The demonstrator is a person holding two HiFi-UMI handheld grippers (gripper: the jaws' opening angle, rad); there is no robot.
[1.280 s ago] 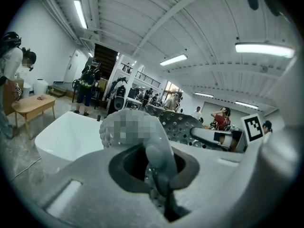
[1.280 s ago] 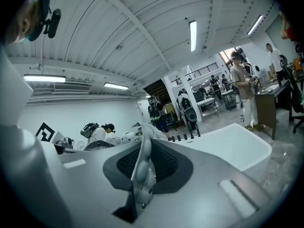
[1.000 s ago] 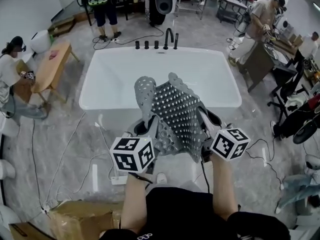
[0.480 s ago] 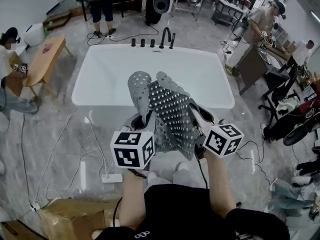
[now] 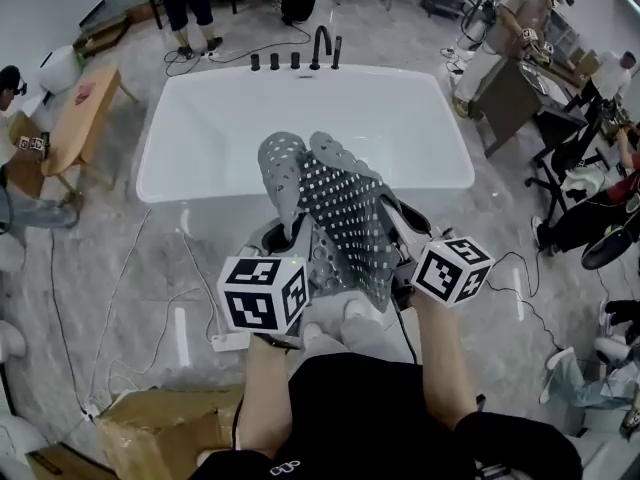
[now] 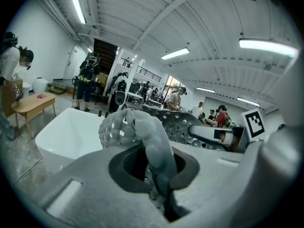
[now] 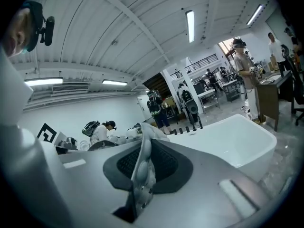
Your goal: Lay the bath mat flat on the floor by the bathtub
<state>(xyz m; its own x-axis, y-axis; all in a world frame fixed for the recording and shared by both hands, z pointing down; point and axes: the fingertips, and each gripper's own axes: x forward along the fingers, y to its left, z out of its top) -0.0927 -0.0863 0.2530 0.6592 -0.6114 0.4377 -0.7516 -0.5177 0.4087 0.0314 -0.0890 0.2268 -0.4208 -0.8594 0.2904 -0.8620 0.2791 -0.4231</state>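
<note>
Left gripper (image 6: 161,186) and right gripper (image 7: 137,184) fingers clench opposite bath mat (image 5: 345,223) edges, holding it clear near the bathtub (image 5: 200,138) for spreading.

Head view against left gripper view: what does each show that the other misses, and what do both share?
Head view only: the person's forearms and a cardboard box on the floor. Left gripper view only: the left gripper up close, its jaws shut on a bunched fold of the bath mat, and the ceiling lights. Both: the bath mat held up crumpled, with the white bathtub beyond it.
</note>
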